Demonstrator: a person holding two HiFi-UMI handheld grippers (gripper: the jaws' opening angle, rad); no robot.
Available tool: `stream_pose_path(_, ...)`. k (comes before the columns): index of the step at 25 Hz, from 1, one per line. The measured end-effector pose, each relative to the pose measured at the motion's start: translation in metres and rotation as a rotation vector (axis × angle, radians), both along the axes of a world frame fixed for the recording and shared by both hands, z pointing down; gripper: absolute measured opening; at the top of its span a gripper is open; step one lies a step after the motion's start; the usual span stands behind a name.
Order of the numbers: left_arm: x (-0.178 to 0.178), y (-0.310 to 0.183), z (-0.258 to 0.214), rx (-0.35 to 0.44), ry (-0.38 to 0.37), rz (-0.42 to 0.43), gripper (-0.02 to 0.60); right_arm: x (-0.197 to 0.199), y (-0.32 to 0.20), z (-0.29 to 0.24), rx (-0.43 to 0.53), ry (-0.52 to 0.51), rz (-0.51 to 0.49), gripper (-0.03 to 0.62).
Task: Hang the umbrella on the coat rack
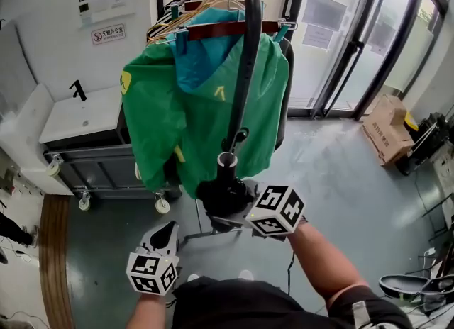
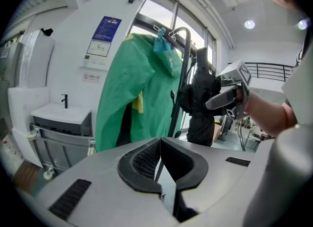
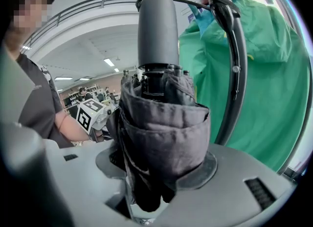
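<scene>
— Your right tool [image 3: 161,172] is clamped on the folded umbrella [image 3: 164,118], which stands upright, handle [image 3: 157,30] uppermost.
— And my left?
— Your left tool [image 2: 159,160], closed and empty, sits farther from the coat rack [image 1: 248,58].
— Where's the umbrella?
— Just beside the rack's black post, before the green jacket [image 1: 206,108]. The top bend lies above the handle; I'd judge your right hand must lift.

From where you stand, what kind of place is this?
Probably the entrance area of a workplace building: tall glass doors stand at the back, a coat rack holds a green raincoat, and a small sink stands by the wall.
</scene>
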State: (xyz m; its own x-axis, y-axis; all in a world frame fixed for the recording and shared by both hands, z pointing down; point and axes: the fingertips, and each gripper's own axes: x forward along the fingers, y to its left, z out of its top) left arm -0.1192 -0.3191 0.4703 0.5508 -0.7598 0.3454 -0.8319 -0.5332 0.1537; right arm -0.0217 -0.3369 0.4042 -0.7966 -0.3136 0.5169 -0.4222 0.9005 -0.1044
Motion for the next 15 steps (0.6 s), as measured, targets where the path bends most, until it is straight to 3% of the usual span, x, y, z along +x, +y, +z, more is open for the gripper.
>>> stream_pose_path(15, 0.01, 0.0, 0.01, -0.029, -0.017, 0.025, 0.016, 0.012, 0.011, 0.086, -0.152, 0.011, 0.091, 0.224)
